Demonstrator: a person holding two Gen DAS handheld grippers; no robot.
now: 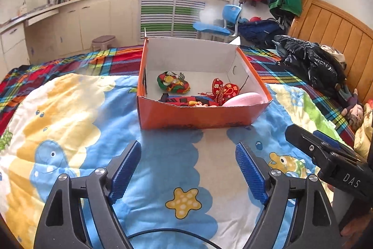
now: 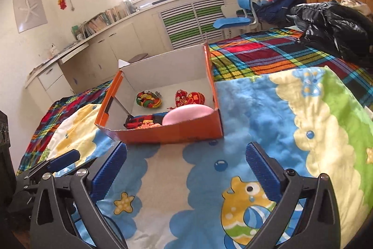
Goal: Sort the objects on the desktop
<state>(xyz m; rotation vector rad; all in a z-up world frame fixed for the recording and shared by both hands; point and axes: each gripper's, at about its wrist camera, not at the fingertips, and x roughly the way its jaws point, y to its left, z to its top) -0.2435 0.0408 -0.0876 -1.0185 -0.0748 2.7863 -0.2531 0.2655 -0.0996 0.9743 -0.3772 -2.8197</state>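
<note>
An orange cardboard box (image 1: 198, 117) with a white inside stands on the cartoon blanket (image 1: 77, 113); it also shows in the right wrist view (image 2: 172, 132). In it lie a green-red fabric toy (image 1: 173, 82), a red embroidered pouch (image 1: 225, 89), a pink case (image 1: 243, 99) and a red-black toy (image 1: 188, 100). My left gripper (image 1: 188, 163) is open and empty, a little in front of the box. My right gripper (image 2: 186, 163) is open and empty, also in front of the box; its side shows in the left wrist view (image 1: 326, 155).
A black jacket (image 1: 310, 62) lies on the plaid sheet (image 1: 112, 60) by the wooden headboard (image 1: 338, 29). A doll (image 1: 354, 109) lies at the right edge. A blue chair (image 1: 219, 25), a stool (image 1: 103, 41) and cabinets stand beyond the bed.
</note>
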